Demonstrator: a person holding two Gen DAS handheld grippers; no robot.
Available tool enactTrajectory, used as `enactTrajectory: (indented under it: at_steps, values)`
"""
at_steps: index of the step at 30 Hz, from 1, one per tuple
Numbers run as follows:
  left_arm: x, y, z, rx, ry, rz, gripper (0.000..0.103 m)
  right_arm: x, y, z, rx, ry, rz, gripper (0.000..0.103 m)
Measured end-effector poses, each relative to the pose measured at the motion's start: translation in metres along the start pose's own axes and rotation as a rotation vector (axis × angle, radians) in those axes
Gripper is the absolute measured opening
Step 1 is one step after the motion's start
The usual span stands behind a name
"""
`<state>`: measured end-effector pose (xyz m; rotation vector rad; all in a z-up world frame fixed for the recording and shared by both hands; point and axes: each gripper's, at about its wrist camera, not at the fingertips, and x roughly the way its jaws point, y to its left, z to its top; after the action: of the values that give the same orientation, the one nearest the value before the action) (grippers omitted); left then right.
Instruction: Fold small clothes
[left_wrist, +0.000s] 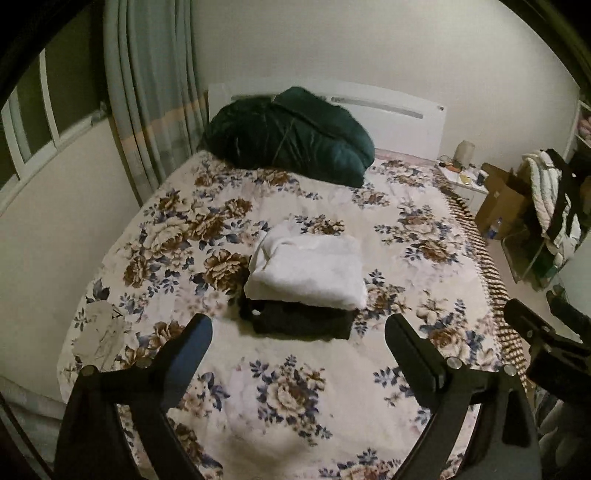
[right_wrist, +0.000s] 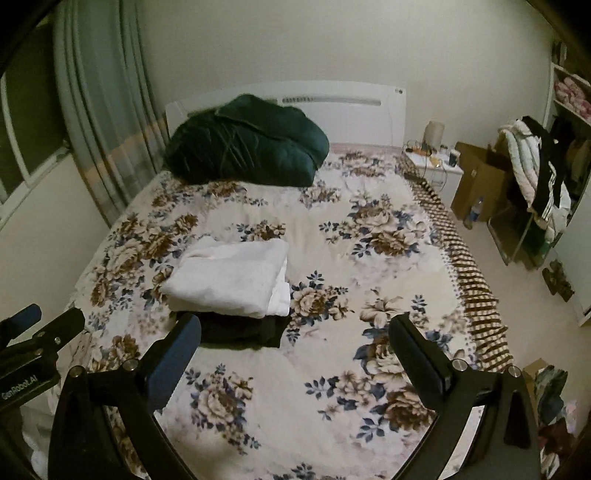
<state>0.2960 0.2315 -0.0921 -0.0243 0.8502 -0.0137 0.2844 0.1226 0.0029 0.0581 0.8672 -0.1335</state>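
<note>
Left wrist view: both the left gripper (left_wrist: 297, 328) and right gripper (right_wrist: 295, 328) are held wide open, empty. If nudged, the folded white garment (left_wrist: 308, 271) stacked on the black garment (left_wrist: 303, 321) mid-bed (left_wrist: 280, 402) could be toppled.

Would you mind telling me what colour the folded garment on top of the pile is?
White folded garment, clearest in the right wrist view.

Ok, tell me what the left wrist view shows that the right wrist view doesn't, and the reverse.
Only the left wrist view shows the right gripper at its right edge. Only the right wrist view shows the left gripper at its left edge and a water bottle on the floor. Both show the folded white garment stacked on a folded black garment on the floral bedspread, and the dark green bundle.
</note>
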Motion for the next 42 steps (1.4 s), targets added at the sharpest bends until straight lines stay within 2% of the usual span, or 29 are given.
enactTrajectory:
  at_steps: [4, 6, 9, 19, 25, 27, 42]
  values:
    - [-0.048, -0.01, -0.018, 0.024, -0.036, 0.005, 0.096, -0.065, -0.01, -0.021, 0.009, -0.033, 0.008, 0.103]
    - [-0.069, -0.012, -0.027, 0.022, -0.05, 0.011, 0.096, -0.077, -0.013, -0.026, 0.011, -0.039, 0.01, 0.103]
    - [-0.096, -0.012, -0.037, 0.018, -0.077, 0.015, 0.096, -0.122, -0.016, -0.041, 0.0, -0.076, 0.0, 0.103]
    - [-0.151, -0.008, -0.056, 0.016, -0.129, 0.007, 0.096, -0.212, -0.007, -0.069, -0.02, -0.128, -0.021, 0.103]
    - [-0.165, -0.001, -0.064, 0.026, -0.14, 0.007, 0.096, -0.237, 0.002, -0.074, -0.02, -0.155, -0.043, 0.103]
    - [-0.168, 0.0, -0.066, 0.022, -0.146, 0.013, 0.103, -0.241, 0.004, -0.074, -0.017, -0.16, -0.046, 0.103]
    - [-0.182, -0.002, -0.069, 0.005, -0.181, 0.04, 0.103, -0.251, 0.008, -0.069, -0.025, -0.163, -0.021, 0.103]
